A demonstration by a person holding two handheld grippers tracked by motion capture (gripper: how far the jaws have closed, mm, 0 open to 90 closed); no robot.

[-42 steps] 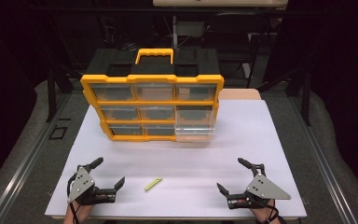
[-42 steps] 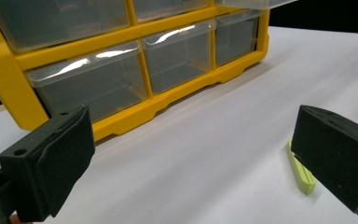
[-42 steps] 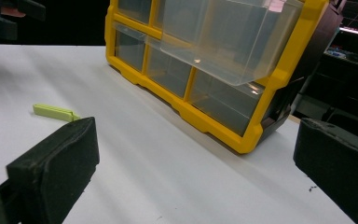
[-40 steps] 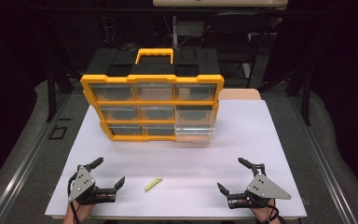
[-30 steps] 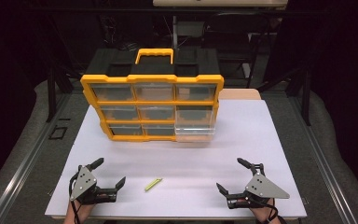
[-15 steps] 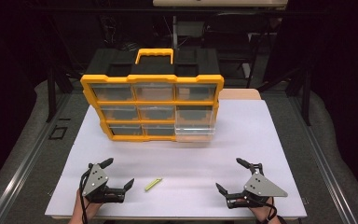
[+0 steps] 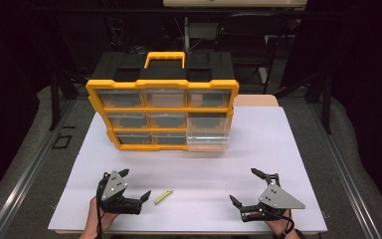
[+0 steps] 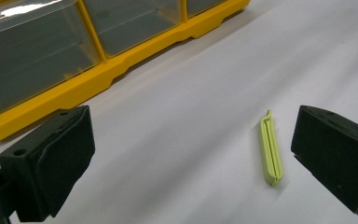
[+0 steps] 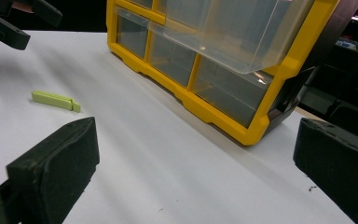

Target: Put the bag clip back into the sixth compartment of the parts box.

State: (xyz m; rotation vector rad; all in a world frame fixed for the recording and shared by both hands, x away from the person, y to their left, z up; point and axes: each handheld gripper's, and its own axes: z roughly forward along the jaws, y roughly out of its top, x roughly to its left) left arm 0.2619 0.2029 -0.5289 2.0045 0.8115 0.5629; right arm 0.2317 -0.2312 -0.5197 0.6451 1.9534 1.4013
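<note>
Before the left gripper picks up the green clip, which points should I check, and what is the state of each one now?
1. Left gripper open: ok, jaws spread wide.
2. Green clip between the jaws: not ok, it lies close to one jaw, off centre.
3. Clip free on the white table, nothing touching it: ok.
4. Pulled-out clear drawer of the yellow organizer ready to take something: ok, it sticks out at the bottom right; its contents cannot be told.
5. Right gripper out of the way: ok, open and far from the clip.
</note>
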